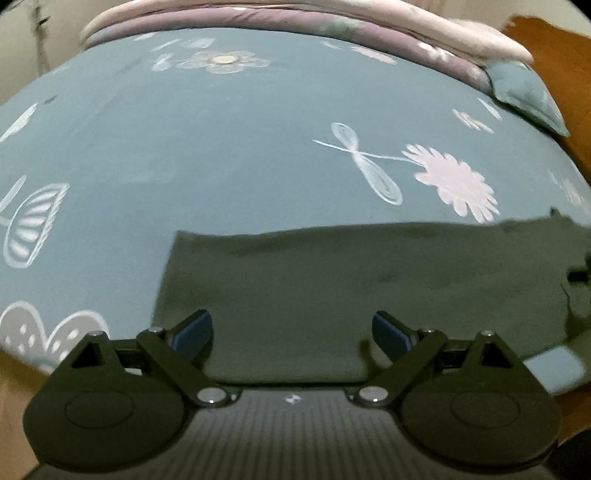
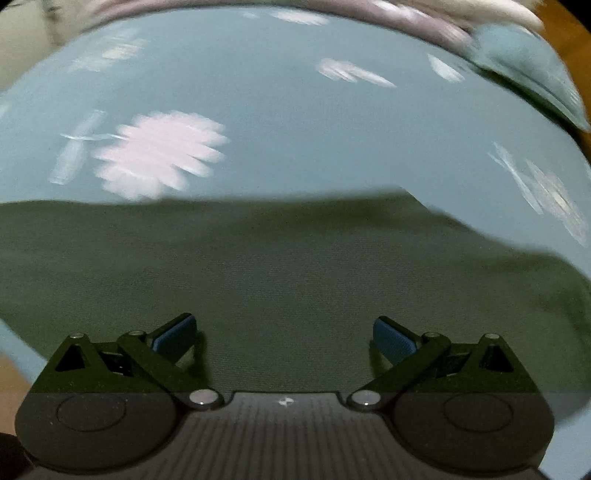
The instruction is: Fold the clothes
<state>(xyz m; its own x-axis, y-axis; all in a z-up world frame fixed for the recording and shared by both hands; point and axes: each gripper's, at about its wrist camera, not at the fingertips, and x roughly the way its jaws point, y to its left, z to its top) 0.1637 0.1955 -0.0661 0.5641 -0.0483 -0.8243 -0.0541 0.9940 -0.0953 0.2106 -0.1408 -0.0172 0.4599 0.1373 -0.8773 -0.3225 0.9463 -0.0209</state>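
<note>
A dark olive-green garment (image 1: 351,280) lies flat on a blue-grey floral bedsheet (image 1: 221,147). In the left wrist view its straight far edge and left corner show. My left gripper (image 1: 291,332) hovers over its near part, open, with nothing between the blue pads. In the right wrist view the same garment (image 2: 277,266) fills the lower half, its right side sloping down toward the sheet (image 2: 295,110). My right gripper (image 2: 284,338) is open above the cloth, holding nothing. The right wrist view is blurred by motion.
A folded pink and mauve quilt (image 1: 295,22) lies along the far side of the bed. A blue-grey pillow (image 1: 524,92) sits at the far right, beside brown wood (image 1: 561,55). Brown floor (image 1: 14,384) shows past the bed's near left edge.
</note>
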